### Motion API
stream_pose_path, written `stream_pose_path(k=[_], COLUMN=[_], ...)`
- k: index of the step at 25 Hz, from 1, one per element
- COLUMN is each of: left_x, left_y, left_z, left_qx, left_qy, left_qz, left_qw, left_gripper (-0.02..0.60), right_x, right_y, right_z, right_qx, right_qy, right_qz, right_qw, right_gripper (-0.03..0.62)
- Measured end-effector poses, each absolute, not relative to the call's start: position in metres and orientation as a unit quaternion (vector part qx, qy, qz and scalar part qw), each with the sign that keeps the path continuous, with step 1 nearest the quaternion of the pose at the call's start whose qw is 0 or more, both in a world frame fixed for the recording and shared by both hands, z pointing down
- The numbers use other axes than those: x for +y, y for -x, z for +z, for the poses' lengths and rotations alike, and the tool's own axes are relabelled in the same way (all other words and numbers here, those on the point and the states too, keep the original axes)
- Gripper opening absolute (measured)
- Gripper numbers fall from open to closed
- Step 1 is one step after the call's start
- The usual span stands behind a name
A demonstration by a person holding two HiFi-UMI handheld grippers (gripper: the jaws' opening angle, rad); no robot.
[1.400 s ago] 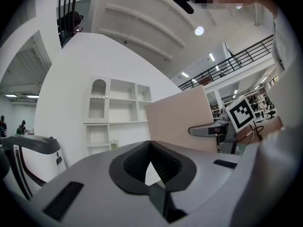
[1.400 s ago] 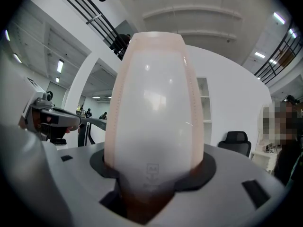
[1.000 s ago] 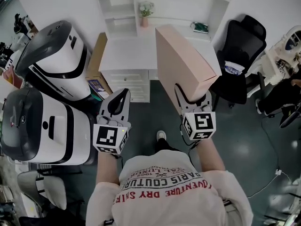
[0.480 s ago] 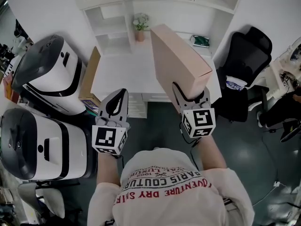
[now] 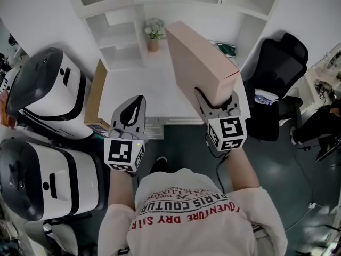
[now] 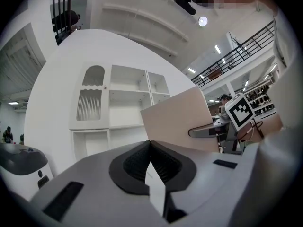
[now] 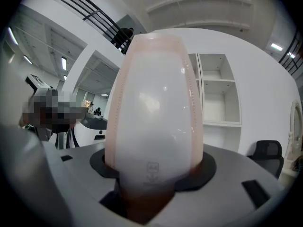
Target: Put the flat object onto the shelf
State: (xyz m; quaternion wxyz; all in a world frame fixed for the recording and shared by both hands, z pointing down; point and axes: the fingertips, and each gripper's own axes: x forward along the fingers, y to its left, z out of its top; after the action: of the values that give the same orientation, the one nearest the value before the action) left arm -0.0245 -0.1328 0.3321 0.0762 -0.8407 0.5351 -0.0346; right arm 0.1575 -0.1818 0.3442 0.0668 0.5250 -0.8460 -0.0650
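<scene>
Hiding part of desk, flat box

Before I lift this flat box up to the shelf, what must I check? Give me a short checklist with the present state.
1. Right gripper clamped on flat box: ok.
2. Left gripper shut, nothing in it: ok.
3. Shelf ahead, in view: ok.
4. Clearance between flat box and plant: cannot tell.
5. Flat box fits a shelf compartment: cannot tell.
</scene>
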Motion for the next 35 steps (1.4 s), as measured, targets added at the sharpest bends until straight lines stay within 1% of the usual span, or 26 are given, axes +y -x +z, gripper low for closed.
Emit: stream_pose_path(k=[6, 14, 17, 21, 26, 32, 35], left_x=[-0.175, -0.215, -0.223, -0.232, -0.25, -0.269, -0.277], left_y=[0.036, 0.075, 0.087, 0.096, 0.111, 0.114, 0.117], left_z=[0.329, 0.321, 0.32, 0.317, 0.314, 0.313, 0.323], left_qx=[0.519, 0.524, 0.524, 0.515, 0.512, 0.492, 0.486], left_qy=[0.85, 0.845, 0.846, 0.85, 0.854, 0.865, 0.868], left_qz=[-0.04, -0.039, -0.033, -0.03, -0.016, -0.016, -0.033], left_qw=[0.085, 0.097, 0.097, 0.104, 0.095, 0.099, 0.094], left_gripper=[0.012, 0.012, 0.013, 0.013, 0.012, 0.012, 0.012], right_x=[-0.232, -0.296, -0.316, -0.343, -0.386, -0.42, -0.433], right_y=[-0.14, -0.109, -0.098, -0.09, -0.081, -0.06, -0.047], right_z=[0.303, 0.242, 0.219, 0.19, 0.182, 0.19, 0.2], right_qx=[-0.831, -0.799, -0.777, -0.715, -0.644, -0.577, -0.538], right_qy=[-0.54, -0.538, -0.532, -0.533, -0.524, -0.481, -0.465], right_qz=[-0.115, -0.218, -0.268, -0.343, -0.384, -0.441, -0.472], right_qw=[0.075, 0.157, 0.203, 0.296, 0.404, 0.492, 0.521], right_gripper=[0.299, 0.299, 0.301, 0.302, 0.302, 0.302, 0.302])
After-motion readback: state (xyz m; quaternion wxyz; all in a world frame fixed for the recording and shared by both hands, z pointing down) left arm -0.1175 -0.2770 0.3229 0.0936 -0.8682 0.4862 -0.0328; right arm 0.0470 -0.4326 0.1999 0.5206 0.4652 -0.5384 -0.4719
